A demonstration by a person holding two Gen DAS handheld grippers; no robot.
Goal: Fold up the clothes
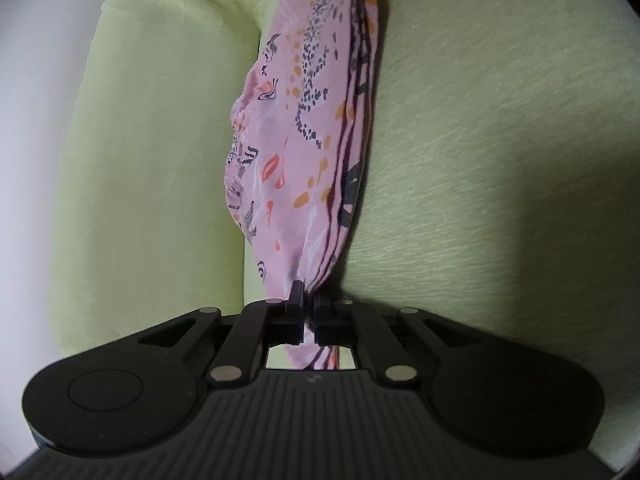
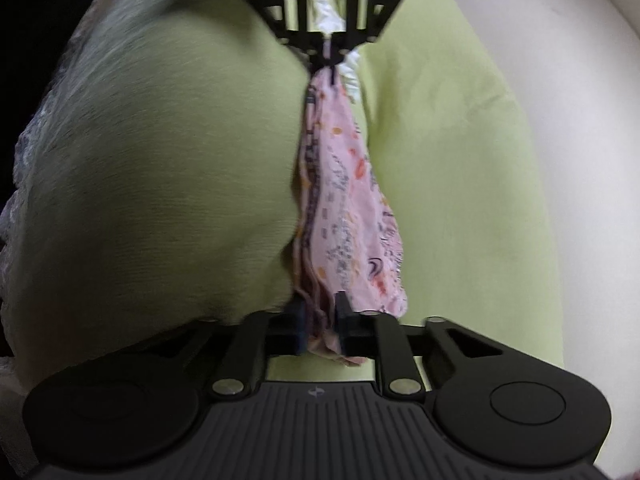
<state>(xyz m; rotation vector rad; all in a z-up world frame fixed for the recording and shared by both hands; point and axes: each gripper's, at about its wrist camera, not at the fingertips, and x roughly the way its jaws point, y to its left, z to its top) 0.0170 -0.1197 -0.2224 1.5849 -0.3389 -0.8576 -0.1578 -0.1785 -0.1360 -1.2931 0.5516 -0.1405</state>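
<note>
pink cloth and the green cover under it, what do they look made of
Pink cloth: apparently a thin, light woven fabric, perhaps chiffon or a silky synthetic; it bunches into fine soft folds between the grippers.
Green cover: looks like matte crinkled or brushed textile; fine streaked ridges show across it. Exact fibres cannot be told.

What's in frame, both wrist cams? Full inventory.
cloth: 1, pink with orange and dark print, bunched into a band strung between the two grippers
sheet: 1, light green, spread beneath the cloth
white fabric: 1, behind the far gripper, partly hidden
surface: 1, off-white, beyond the sheet's edge
left gripper: 1, black, shut on one cloth end
right gripper: 1, black, pads pressing the other end
</note>
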